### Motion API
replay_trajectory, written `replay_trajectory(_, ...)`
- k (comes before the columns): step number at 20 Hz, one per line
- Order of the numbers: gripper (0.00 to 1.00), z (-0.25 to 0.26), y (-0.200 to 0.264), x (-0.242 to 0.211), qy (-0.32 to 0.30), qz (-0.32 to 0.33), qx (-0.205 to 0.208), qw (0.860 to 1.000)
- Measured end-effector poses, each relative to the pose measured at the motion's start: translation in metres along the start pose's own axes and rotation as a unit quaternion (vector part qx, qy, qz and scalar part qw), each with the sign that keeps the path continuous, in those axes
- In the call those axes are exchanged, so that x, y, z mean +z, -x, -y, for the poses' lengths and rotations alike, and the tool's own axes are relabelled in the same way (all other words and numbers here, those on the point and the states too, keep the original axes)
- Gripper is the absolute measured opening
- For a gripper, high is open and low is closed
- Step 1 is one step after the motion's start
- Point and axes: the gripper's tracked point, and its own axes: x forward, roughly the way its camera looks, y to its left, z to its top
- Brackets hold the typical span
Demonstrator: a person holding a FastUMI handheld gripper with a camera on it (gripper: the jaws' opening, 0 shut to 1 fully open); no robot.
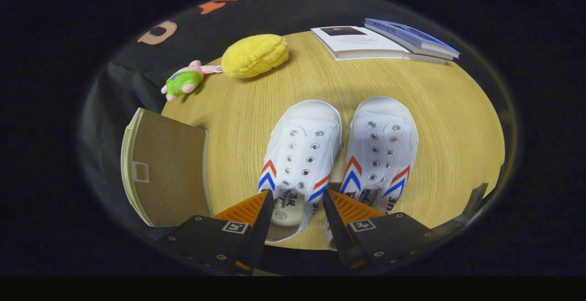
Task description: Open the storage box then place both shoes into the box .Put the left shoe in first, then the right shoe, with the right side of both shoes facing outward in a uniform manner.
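Tongs (pixel 297 200) spread over left shoe (pixel 300 154) heel; right shoe (pixel 380 150) beside — touching nothing.

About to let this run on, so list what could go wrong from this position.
1. The storage box beside the shoes looks closed, yet the open gripper straddles the heel of the left shoe; gripping now would likely skip the opening step.
2. The right shoe lies nearly against the left one, so one finger could catch it and knock it askew.
3. The box overhangs the table edge; pushing on it might tip it off.
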Motion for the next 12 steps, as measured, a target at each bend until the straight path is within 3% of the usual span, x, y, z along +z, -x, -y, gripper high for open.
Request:
replay_trajectory(5, 0.45, 0.006, -0.018, -0.001, -0.019, -0.005, -0.022, 1.0)
replay_trajectory(10, 0.33, 0.002, -0.025, -0.003, -0.091, -0.017, 0.025, 0.995)
replay_trajectory(12, 0.21, 0.003, -0.02, -0.004, -0.121, -0.019, 0.04, 0.992)
